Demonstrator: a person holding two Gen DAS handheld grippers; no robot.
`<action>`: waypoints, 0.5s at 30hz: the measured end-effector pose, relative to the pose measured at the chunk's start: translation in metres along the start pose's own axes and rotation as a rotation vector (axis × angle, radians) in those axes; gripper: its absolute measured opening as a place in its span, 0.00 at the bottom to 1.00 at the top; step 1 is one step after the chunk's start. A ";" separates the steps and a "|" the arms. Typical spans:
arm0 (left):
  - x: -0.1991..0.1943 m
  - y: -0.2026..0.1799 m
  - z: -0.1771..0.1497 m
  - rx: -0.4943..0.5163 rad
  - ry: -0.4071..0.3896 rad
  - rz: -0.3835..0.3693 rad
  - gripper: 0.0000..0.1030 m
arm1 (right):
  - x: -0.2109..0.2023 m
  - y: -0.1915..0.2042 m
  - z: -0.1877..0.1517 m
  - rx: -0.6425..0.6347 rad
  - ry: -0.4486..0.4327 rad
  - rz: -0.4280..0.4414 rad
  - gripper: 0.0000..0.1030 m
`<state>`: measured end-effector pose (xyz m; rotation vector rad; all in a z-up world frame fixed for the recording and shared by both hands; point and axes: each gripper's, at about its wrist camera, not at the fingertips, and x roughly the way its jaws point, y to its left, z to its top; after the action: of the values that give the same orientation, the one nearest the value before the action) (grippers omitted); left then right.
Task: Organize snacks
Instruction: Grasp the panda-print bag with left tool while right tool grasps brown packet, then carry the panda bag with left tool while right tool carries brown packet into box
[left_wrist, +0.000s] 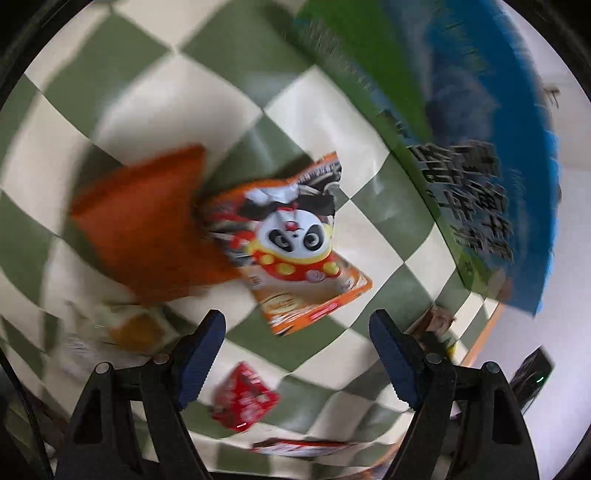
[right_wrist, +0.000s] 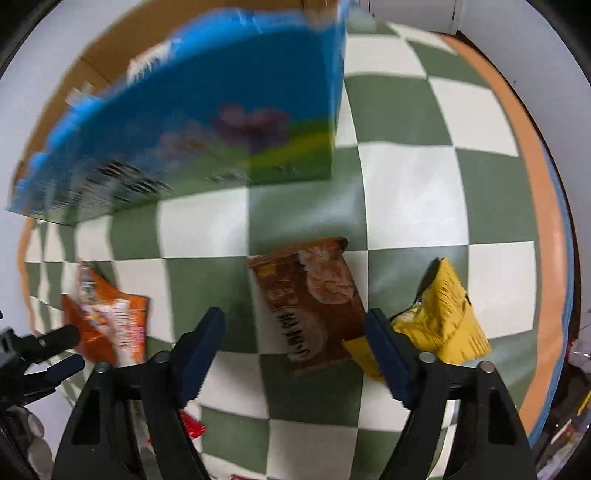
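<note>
In the left wrist view an orange panda snack bag (left_wrist: 291, 240) lies on the green and white checked cloth (left_wrist: 207, 96), just ahead of my left gripper (left_wrist: 297, 350), which is open and holds nothing. A plain orange bag (left_wrist: 147, 229) touches the panda bag's left side. In the right wrist view a brown snack bag (right_wrist: 314, 302) lies between the spread fingers of my right gripper (right_wrist: 295, 350), which stands open above it without pressing on it. A yellow bag (right_wrist: 443, 325) lies by the right finger. My left gripper (right_wrist: 74, 349) hovers over an orange bag (right_wrist: 107, 325).
A tall blue and green box (right_wrist: 203, 122) stands at the back of the cloth, seen too as the box (left_wrist: 461, 147). A small red packet (left_wrist: 243, 402), a red and white packet (left_wrist: 303, 446) and a blurred pale packet (left_wrist: 110, 332) lie near me. The table's orange rim (right_wrist: 535, 221) runs along the right.
</note>
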<state>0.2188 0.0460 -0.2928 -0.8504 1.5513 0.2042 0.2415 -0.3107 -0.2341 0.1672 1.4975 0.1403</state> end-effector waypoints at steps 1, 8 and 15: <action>0.009 -0.001 0.004 -0.016 0.017 -0.001 0.76 | 0.008 -0.001 0.001 -0.003 0.005 -0.020 0.76; 0.029 0.000 0.026 -0.055 -0.047 0.013 0.50 | 0.039 -0.002 -0.003 0.001 0.037 -0.085 0.60; 0.034 -0.041 0.001 0.408 -0.071 0.214 0.48 | 0.037 0.008 -0.037 0.059 0.107 -0.016 0.58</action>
<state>0.2470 0.0043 -0.3099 -0.3541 1.5454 0.0663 0.2072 -0.2951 -0.2714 0.1976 1.6103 0.0937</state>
